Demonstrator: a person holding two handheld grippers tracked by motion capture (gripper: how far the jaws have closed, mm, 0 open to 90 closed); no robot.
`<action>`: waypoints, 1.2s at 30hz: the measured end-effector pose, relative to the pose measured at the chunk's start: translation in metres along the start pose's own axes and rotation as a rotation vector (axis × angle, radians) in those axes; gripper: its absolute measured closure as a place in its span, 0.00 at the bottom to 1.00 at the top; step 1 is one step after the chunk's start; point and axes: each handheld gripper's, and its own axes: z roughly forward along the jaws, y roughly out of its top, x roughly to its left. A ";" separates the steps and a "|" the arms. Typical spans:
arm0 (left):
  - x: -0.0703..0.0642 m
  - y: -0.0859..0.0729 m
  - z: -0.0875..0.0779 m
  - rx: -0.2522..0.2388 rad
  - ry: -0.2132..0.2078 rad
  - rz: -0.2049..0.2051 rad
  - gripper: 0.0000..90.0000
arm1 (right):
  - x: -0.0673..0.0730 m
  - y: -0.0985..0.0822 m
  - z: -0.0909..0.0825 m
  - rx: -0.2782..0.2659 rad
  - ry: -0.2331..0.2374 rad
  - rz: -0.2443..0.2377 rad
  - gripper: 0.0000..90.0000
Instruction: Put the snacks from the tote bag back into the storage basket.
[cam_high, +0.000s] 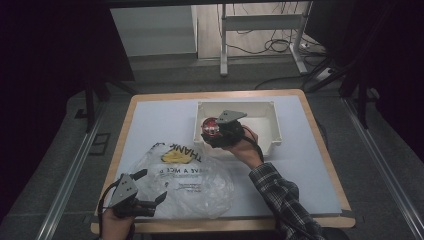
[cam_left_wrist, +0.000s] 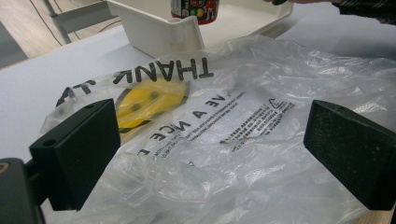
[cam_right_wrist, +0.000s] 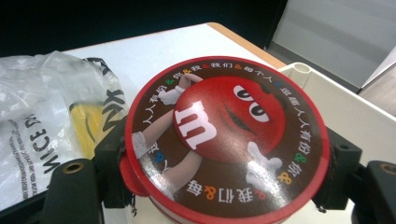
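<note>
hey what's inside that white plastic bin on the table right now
The round red-lidded candy tub sits within the white rectangular plastic bin, clamped by the right gripper. The bin's far floor looks bare; the gripper and hand cover the part beneath them.

Lab-like recording room, dark curtains, floor cables, lone worktable

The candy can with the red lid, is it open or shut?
Shut: the red lid sits flat on the candy can, held between the right gripper's fingers.
</note>
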 end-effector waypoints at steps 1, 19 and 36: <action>0.000 0.000 0.000 0.000 0.000 0.000 0.04 | 0.000 0.000 0.000 0.000 0.000 0.000 0.29; 0.001 0.000 -0.001 -0.004 0.001 -0.005 0.04 | -0.004 -0.008 0.025 0.051 0.018 -0.011 0.29; 0.001 0.000 -0.001 -0.003 0.001 -0.004 0.04 | -0.016 -0.010 0.033 0.089 0.089 0.025 0.28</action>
